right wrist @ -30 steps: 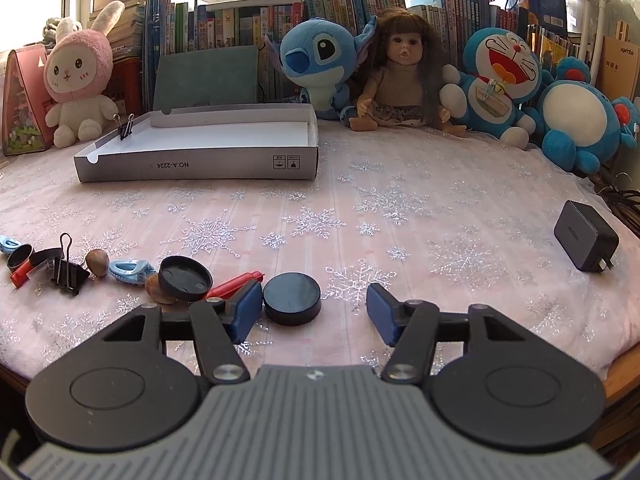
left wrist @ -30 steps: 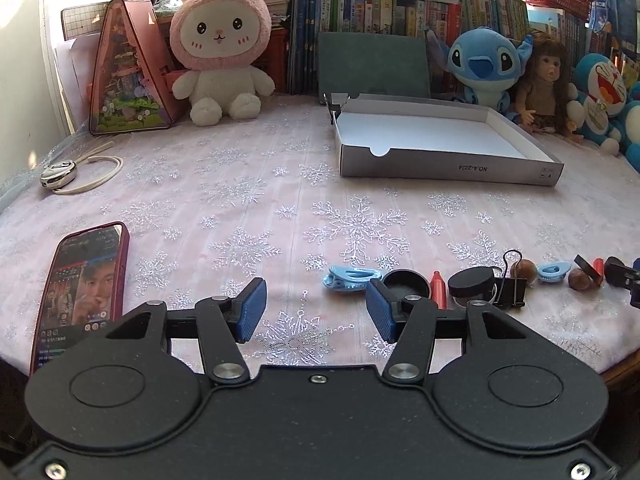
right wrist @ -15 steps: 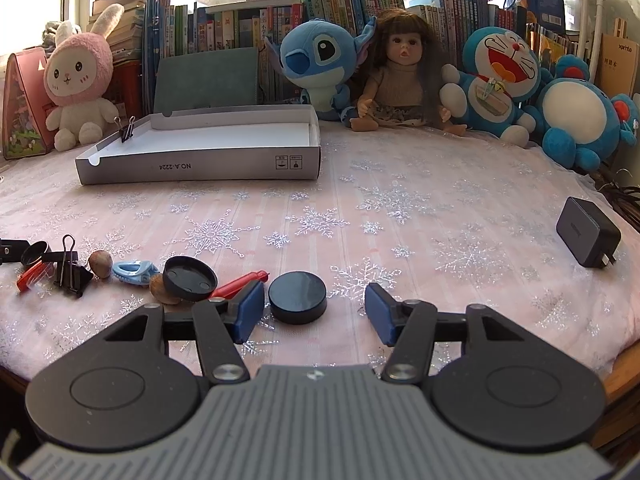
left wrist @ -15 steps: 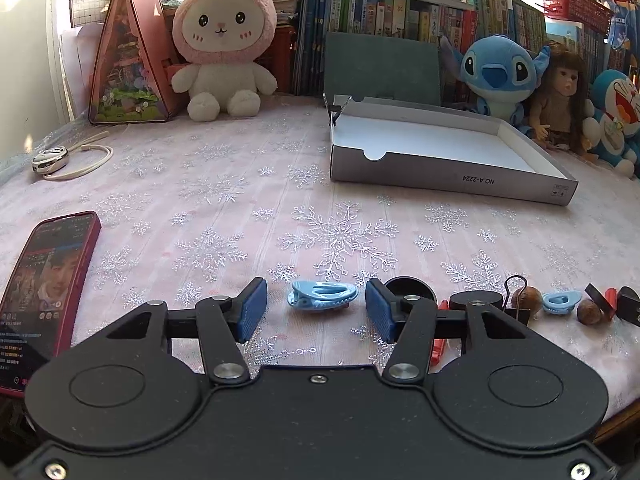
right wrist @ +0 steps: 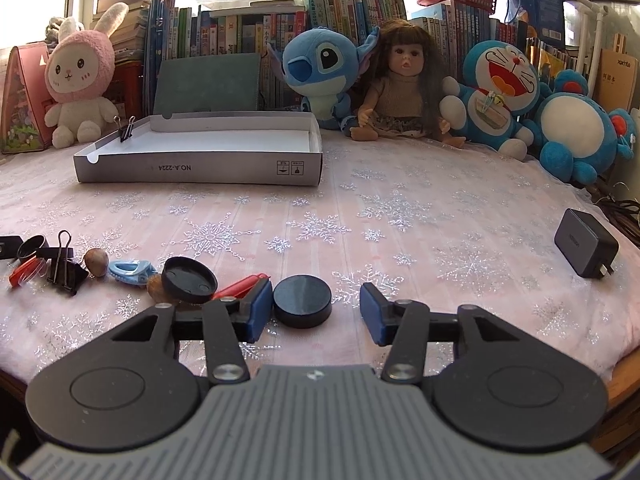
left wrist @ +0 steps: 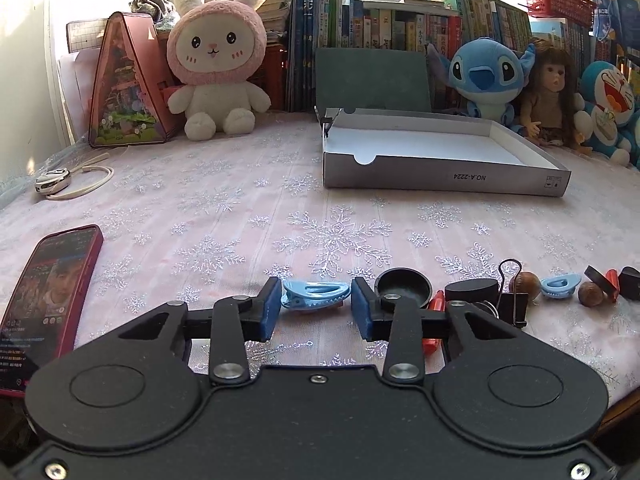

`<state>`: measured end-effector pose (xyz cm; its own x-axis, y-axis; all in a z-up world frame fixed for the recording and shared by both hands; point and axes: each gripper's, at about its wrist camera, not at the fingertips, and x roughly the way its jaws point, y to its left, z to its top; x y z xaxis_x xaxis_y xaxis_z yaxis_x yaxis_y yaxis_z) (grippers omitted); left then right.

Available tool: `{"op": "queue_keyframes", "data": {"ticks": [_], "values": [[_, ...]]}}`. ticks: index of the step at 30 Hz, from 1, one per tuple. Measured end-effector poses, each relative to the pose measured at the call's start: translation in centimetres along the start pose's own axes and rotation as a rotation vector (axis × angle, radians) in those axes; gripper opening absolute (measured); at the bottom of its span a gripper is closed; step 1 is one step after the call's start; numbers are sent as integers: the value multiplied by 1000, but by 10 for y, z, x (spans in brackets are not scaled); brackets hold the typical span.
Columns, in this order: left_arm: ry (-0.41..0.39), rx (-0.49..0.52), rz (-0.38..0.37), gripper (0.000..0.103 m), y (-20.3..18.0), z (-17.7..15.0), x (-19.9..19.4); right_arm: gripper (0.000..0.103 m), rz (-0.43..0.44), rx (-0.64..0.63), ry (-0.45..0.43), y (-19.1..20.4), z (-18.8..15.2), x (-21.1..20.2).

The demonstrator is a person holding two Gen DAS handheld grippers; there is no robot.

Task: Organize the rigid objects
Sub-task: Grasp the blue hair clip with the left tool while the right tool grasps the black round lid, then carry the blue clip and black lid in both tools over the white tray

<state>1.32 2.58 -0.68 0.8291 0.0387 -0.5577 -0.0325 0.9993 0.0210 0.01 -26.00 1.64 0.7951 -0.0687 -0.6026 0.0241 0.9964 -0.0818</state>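
Blue plastic hair clip (left wrist: 315, 295) sits between the left gripper (left wrist: 316, 308) pads, flat on the snowflake tablecloth (left wrist: 328, 232). Jaws part-closed around it; left pad looks touching or nearly so, right pad has a thin gap, so I wouldn't call it gripped yet. Clip long axis runs left-right across the view, straight across the jaw gap, rounded broad end to the right, hinge end to the left. That means the pads would squeeze it end to end (not the most stable hold; may pop out or pivot on lift).

Right gripper (right wrist: 314, 314) is wide open, bracketing the black round puck (right wrist: 302, 301). Puck lies flat just beside the left pad, well clear of the right pad. Nothing held. Round footprint, so approach angle doesn't matter much.

Rest of the small stuff is strung out in a row along the near table edge: black cap (left wrist: 404, 285), binder clip (left wrist: 511, 300), a nut (left wrist: 523, 282), second blue clip (left wrist: 559, 286), red pen-like piece (right wrist: 240, 286). Grey cardboard box (left wrist: 440, 180) is open at mid-table, well apart from the row, interior looks empty apart from a binder clip on its rim (right wrist: 126, 130). My read: that's the drop target, both grippers staged for a pick.
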Motion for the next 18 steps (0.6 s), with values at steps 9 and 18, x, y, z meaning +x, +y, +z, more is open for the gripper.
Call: {"op": "queue_keyframes", "data": {"ticks": [9,18], "values": [[-2,-7,-22,36,7,20,-10,38,23,17,-1,0,11,-3],[41,-28,-129,36,13,61,-2,38,99,95,47,-7,39,6]]}}
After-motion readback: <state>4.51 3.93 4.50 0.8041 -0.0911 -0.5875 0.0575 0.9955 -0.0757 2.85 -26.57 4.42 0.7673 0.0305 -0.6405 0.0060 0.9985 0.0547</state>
